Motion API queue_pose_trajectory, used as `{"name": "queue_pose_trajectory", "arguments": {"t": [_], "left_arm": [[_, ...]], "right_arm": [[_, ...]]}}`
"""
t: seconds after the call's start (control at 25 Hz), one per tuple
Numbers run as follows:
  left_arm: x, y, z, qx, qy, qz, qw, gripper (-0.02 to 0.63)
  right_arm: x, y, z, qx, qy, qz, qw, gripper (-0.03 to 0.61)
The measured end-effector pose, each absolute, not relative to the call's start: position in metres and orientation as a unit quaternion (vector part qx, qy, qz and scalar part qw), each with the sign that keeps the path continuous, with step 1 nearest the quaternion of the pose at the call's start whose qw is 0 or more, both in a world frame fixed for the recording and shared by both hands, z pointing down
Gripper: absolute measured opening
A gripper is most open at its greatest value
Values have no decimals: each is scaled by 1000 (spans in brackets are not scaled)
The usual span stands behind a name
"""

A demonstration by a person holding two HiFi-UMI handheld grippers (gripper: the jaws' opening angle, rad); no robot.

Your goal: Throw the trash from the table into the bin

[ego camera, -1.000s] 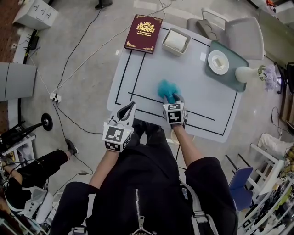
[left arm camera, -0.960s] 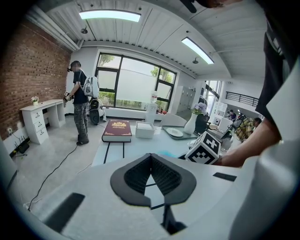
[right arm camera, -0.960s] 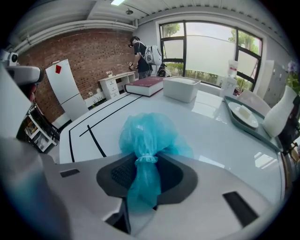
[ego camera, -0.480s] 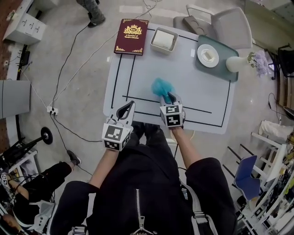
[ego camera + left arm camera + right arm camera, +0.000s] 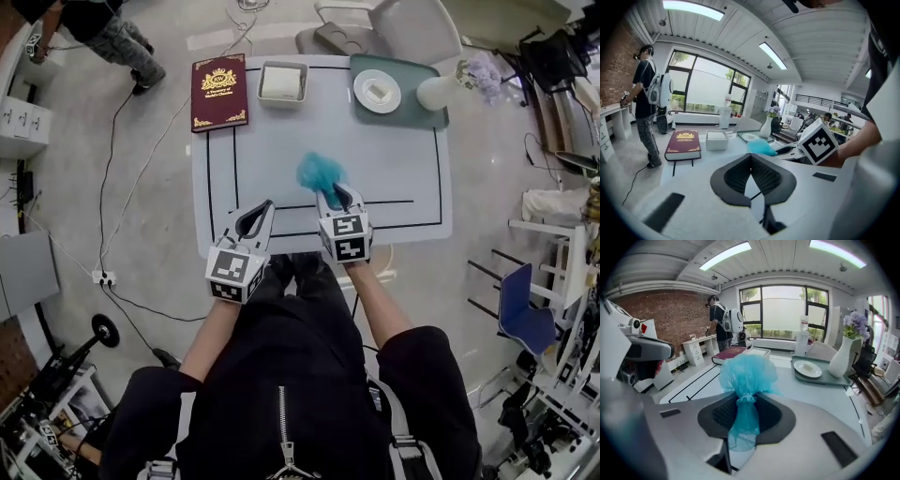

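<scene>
The right gripper (image 5: 330, 194) clamps a crumpled turquoise plastic bag (image 5: 317, 172) over the white rectangular table (image 5: 281, 141); the left gripper (image 5: 255, 216), at its nine o'clock, has its jaws together and empty.

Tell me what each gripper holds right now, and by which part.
The right gripper holds the teal bag by its twisted neck, pinched just below the puffed top. The left gripper is shut on nothing.

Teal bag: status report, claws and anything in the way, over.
Right claw shut on teal plastic bag, gripped at its tied neck. Left claw shut, empty. Bag above the table; no bin in view, nothing obstructing either claw.
</scene>
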State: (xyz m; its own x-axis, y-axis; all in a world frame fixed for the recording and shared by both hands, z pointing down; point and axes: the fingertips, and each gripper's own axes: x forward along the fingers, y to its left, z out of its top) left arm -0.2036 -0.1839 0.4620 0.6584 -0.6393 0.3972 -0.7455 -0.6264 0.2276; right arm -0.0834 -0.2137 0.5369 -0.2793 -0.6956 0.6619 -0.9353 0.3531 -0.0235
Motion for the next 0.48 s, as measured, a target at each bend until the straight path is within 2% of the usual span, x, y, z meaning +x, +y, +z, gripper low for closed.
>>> {"name": "queue_pose_trajectory", "arguments": {"t": [0.48], "left_arm": [[-149,-170,461,933,-281,144,171,6]], "right_arm": [[-35,-172,518,619,-713,212,253,86]]}}
